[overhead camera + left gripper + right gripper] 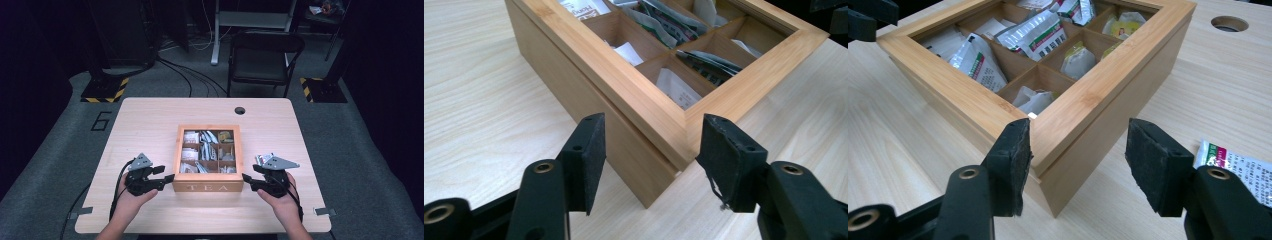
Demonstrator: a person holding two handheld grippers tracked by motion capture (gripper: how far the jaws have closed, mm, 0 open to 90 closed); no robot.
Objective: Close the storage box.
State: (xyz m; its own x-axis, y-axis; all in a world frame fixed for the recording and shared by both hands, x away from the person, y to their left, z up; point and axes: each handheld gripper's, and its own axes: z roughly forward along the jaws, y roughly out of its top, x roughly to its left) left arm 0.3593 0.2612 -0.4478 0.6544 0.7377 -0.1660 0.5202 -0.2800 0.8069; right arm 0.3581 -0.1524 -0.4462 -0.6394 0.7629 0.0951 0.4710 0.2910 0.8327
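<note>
Bamboo tea box (208, 186) sits mid-table (150, 120), its compartments full of sachets (1040, 35). The left gripper (649, 150) and right gripper (1078, 150) each straddle a near corner, jaws apart, pads not pressing. A loose sachet (1238, 167) lies beside the right gripper.

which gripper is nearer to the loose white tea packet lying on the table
Right. The right gripper is just in front of the loose white tea packet; the left gripper is across the wooden tea box.
</note>
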